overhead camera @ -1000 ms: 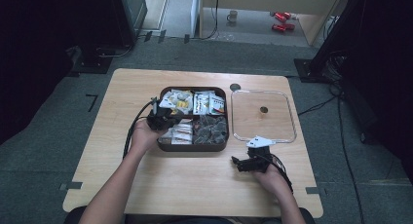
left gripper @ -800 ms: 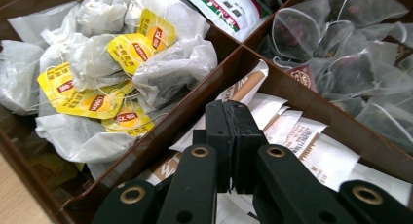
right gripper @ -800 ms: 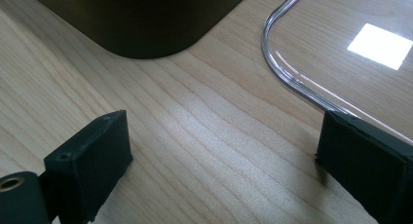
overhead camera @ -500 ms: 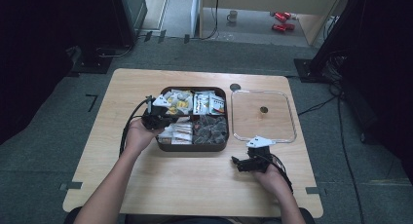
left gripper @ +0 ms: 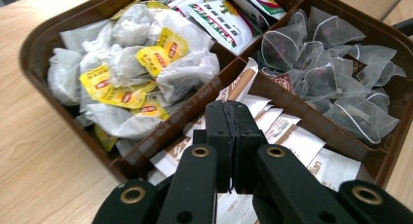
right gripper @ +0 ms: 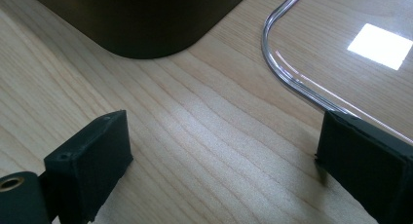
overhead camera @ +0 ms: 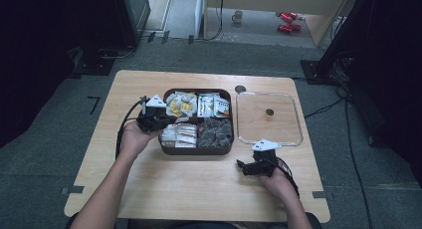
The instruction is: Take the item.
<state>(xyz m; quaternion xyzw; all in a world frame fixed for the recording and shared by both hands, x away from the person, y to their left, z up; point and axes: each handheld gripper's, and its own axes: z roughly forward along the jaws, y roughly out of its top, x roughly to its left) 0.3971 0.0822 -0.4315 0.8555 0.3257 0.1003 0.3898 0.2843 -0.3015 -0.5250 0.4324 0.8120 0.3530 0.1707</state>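
Left hand-held gripper (left gripper: pixel 233 136) clenched, empty, over brown tray (overhead camera: pixel 164 148)'s sachets (left gripper: pixel 292 141); yellow-tag teabags (left gripper: pixel 126 73) beside. Right hand-held gripper (right gripper: pixel 219 151) released on bench (overhead camera: pixel 199 189), near clear lid (overhead camera: pixel 268 117).

On the table (overhead camera: pixel 149 189), the four-compartment tray (overhead camera: pixel 197 150) sits at frame centre, the clear lid (overhead camera: pixel 269 118) just right of it. In the tray, tagged tea bags (overhead camera: pixel 180 104) lie upper left, printed sachets (overhead camera: pixel 213 104) upper right, paper packets (overhead camera: pixel 179 135) lower left, pyramid tea bags (overhead camera: pixel 215 133) lower right. The left gripper (overhead camera: pixel 149 120) is at the tray's left edge; the right gripper (overhead camera: pixel 251 167) rests on the table below the lid.
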